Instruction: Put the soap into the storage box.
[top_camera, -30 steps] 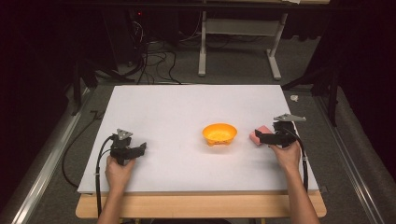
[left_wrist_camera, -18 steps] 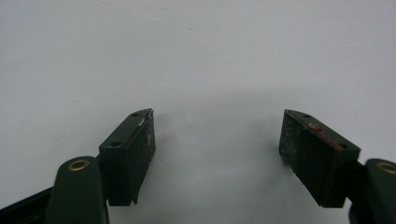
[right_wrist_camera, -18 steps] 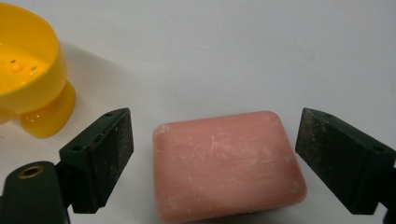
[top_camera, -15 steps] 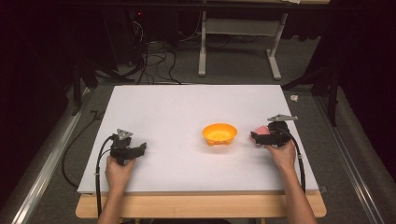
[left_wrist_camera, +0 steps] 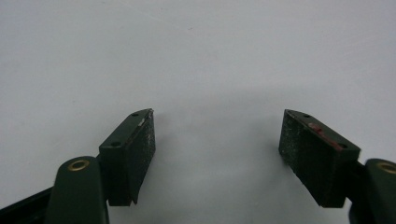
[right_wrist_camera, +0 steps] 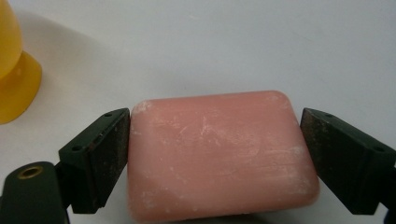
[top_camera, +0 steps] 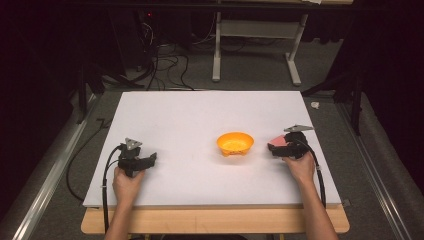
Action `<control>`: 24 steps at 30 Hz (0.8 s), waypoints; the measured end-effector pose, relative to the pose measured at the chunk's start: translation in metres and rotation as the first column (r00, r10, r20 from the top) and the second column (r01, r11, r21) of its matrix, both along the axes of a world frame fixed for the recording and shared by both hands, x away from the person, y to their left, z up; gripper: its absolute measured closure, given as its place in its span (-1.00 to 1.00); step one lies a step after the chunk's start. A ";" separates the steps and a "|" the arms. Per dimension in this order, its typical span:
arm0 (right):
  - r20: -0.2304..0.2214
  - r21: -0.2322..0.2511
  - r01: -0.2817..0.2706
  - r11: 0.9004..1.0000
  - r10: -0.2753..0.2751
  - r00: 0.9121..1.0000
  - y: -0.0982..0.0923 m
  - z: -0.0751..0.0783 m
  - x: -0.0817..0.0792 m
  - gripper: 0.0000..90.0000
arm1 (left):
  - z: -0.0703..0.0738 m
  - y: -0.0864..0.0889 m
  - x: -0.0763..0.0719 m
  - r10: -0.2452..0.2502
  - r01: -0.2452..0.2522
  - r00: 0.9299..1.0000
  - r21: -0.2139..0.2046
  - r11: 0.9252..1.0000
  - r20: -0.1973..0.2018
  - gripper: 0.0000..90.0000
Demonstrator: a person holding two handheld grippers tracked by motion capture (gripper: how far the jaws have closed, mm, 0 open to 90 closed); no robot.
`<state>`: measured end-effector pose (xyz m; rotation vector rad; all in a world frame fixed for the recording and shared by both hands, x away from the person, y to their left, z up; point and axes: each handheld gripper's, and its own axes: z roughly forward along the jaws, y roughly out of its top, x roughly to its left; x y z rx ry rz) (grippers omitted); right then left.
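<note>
Right gripper [right_wrist_camera: 215,154] newly astride chalky soap bar [right_wrist_camera: 219,156]

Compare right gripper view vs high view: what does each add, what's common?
Right gripper view alone: the pink rounded soap bar's scuffed, whitish-streaked face, with a black pad of the right tool against each end. High view alone: the left tool apart on the white tabletop, both hands, the wooden table edge, floor cables. Both: soap bar, yellow plastic bowl, white surface.
</note>
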<state>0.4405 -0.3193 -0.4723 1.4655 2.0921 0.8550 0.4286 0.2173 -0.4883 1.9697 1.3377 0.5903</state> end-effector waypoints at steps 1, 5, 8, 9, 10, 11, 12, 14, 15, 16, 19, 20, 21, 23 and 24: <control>0.000 0.000 0.000 1.000 0.000 1.000 0.000 0.000 0.000 -0.74 | 0.000 0.000 0.000 0.000 0.000 1.000 0.000 1.000 0.000 -0.39; -0.013 -0.026 0.011 1.000 -0.011 1.000 0.003 -0.004 0.000 -0.71 | 0.000 0.000 0.000 0.000 0.000 1.000 0.000 1.000 0.000 -0.39; -0.011 -0.033 0.020 0.999 -0.020 1.000 0.004 -0.007 0.000 -0.71 | 0.000 0.000 0.000 0.000 0.000 1.000 0.000 1.000 0.000 -0.39; -0.009 -0.026 0.023 0.999 -0.023 1.000 0.003 -0.008 0.000 -0.71 | 0.000 0.000 0.000 0.000 0.000 1.000 0.000 1.000 0.000 -0.39; -0.007 -0.023 0.023 0.999 -0.023 1.000 0.003 -0.009 0.000 -0.71 | 0.000 0.000 0.000 0.000 0.000 1.000 0.000 1.000 0.000 -0.39; -0.007 -0.023 0.023 0.999 -0.023 1.000 0.003 -0.009 0.000 -0.71 | 0.000 0.000 0.000 0.000 0.000 1.000 0.000 1.000 0.000 -0.39; -0.007 -0.021 0.022 1.000 -0.022 1.000 0.003 -0.009 -0.001 -0.71 | 0.000 0.000 0.000 0.000 0.000 1.000 0.000 1.000 0.000 -0.39; -0.008 -0.019 0.023 1.000 -0.023 1.000 0.003 -0.009 -0.001 -0.70 | 0.000 0.000 0.000 0.000 0.000 1.000 0.000 1.000 0.000 -0.39; -0.009 -0.017 0.023 1.000 -0.023 1.000 0.002 -0.009 -0.001 -0.70 | 0.000 0.000 0.000 0.000 0.000 1.000 0.000 1.000 0.000 -0.39; -0.009 -0.017 0.023 1.000 -0.023 1.000 0.002 -0.009 -0.001 -0.70 | 0.000 0.000 0.000 0.000 0.000 1.000 0.000 1.000 0.000 -0.39; -0.015 -0.022 0.027 0.999 -0.028 0.999 0.003 -0.009 -0.001 -0.70 | 0.000 0.000 0.000 0.000 0.000 1.000 0.000 1.000 0.000 -0.39; -0.017 -0.021 0.030 0.999 -0.031 0.999 0.004 -0.008 -0.001 -0.70 | 0.000 0.000 0.000 0.000 0.000 1.000 0.000 1.000 0.000 -0.39; -0.017 -0.020 0.033 0.999 -0.034 0.999 0.004 -0.009 -0.001 -0.70 | 0.000 0.000 0.000 0.000 0.000 1.000 0.000 1.000 0.000 -0.39; -0.017 -0.017 0.041 0.999 -0.041 0.999 0.004 -0.009 -0.001 -0.70 | 0.000 0.000 0.000 0.000 0.000 1.000 0.000 1.000 0.000 -0.39; -0.019 -0.016 0.045 0.999 -0.045 0.999 0.004 -0.009 -0.001 -0.70 | 0.000 0.000 0.000 0.000 0.000 1.000 0.000 1.000 0.000 -0.39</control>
